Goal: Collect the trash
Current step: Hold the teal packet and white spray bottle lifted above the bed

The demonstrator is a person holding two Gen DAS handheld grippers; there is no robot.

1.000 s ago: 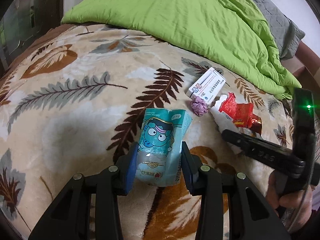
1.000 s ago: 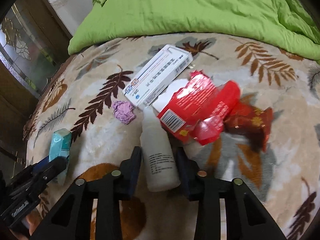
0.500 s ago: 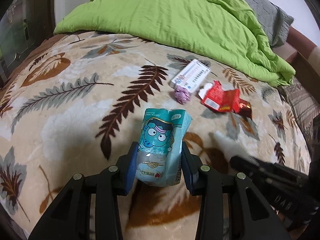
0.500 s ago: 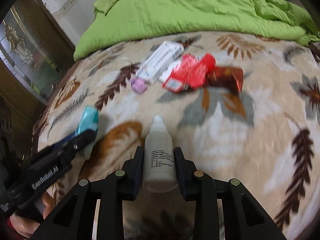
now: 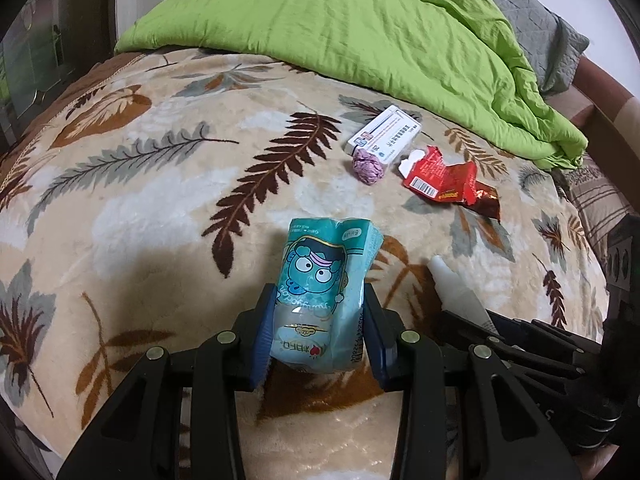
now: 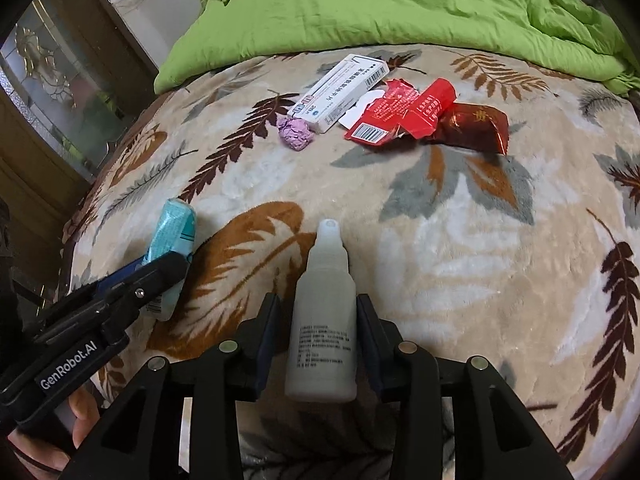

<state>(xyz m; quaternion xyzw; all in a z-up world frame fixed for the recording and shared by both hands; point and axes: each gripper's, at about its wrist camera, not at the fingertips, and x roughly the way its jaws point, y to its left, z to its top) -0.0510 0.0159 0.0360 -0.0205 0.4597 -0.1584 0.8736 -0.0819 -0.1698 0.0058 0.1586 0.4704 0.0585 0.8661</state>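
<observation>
The left gripper (image 5: pixel 320 320) points steeply down toward the blanket (image 5: pixel 160 208) of the bed. Its blue pads (image 5: pixel 262 344) press on both sides of a teal pouch (image 5: pixel 324 288), which stands upright between them, its top projecting past the fingertips. The grip is narrow and firm; the pouch is crumpled at the pads.

The right gripper (image 6: pixel 318 336) sits just beside the left one, on its right, pointing down at a similar angle. A white bottle (image 6: pixel 324 320) stands between its fingers, nozzle forward. The jaws have just been opening: a thin gap shows on each side of the bottle, so the pads do not appear to press on it.

In the right wrist view, a hand (image 6: pixel 52 436) wraps the left gripper's handle at the lower left edge of the picture.

Remaining trash lies together farther up the blanket, near the edge of the green duvet (image 5: pixel 360 28): a white box (image 6: pixel 340 92), a purple wad (image 6: pixel 296 134) touching the box's near end, a torn red wrapper (image 6: pixel 400 116) beside the box, and a dark red wrapper (image 6: pixel 476 128) against the red one. All are well apart from both grippers.
</observation>
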